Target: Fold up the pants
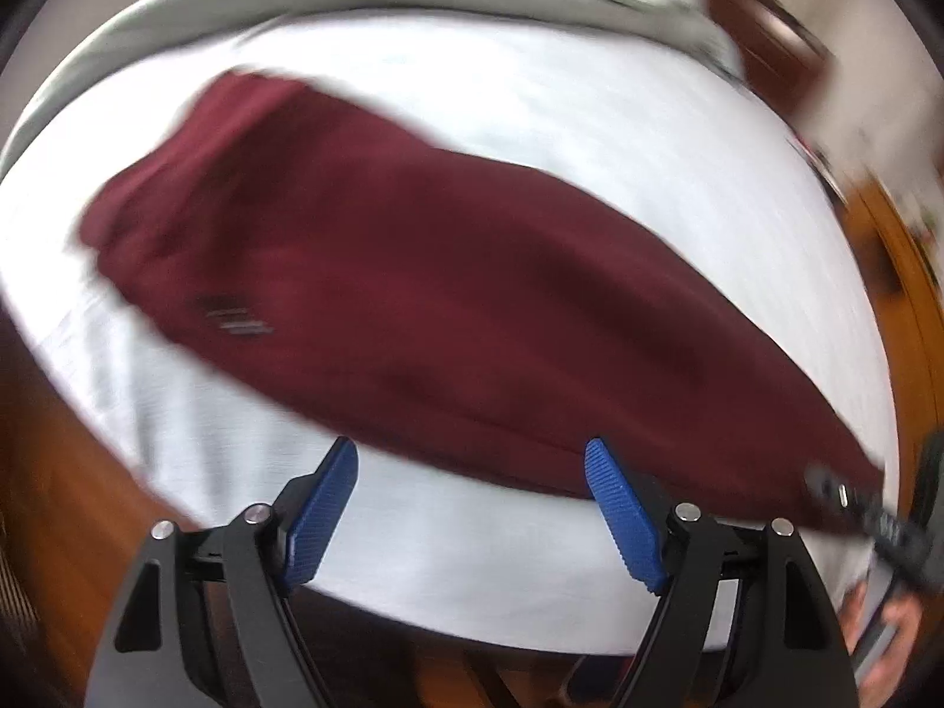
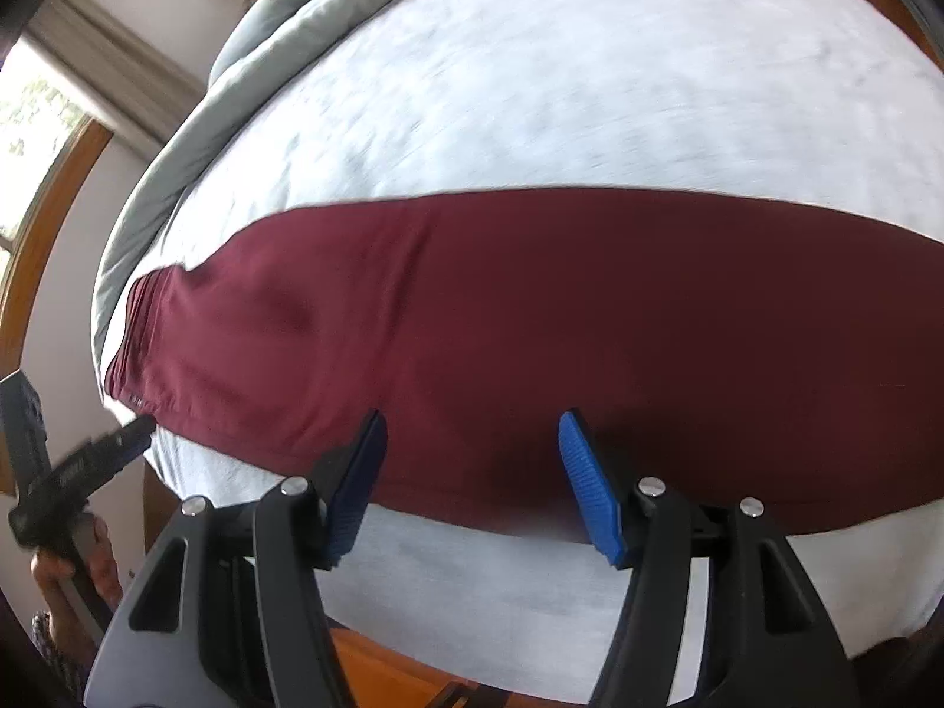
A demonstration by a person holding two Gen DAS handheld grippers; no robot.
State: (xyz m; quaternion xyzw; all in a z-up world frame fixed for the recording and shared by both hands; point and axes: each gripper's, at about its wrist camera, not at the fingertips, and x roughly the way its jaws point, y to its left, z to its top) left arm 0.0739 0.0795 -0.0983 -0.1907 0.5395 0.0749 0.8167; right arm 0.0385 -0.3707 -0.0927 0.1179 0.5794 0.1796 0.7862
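Observation:
Maroon pants (image 1: 425,271) lie flat, folded lengthwise, on a white bedsheet (image 1: 472,578). Their waistband (image 2: 133,318) with a small logo is at the left in the right wrist view. My left gripper (image 1: 470,445) hovers open over the near edge of the pants, with nothing between its blue pads (image 1: 619,513). My right gripper (image 2: 472,416) stands open above the middle of the pants (image 2: 590,324), no cloth pinched. The left gripper (image 2: 100,460) also shows at the left of the right wrist view, its tip near the waistband corner. The right gripper (image 1: 873,519) shows near the leg end.
A grey-green duvet (image 2: 283,17) is bunched along the far side of the bed. A wooden bed frame (image 2: 389,666) runs under the near edge, with a wooden floor (image 1: 53,472) beside it. A window (image 2: 35,135) is at the left. A person's hands (image 2: 71,566) hold the grippers.

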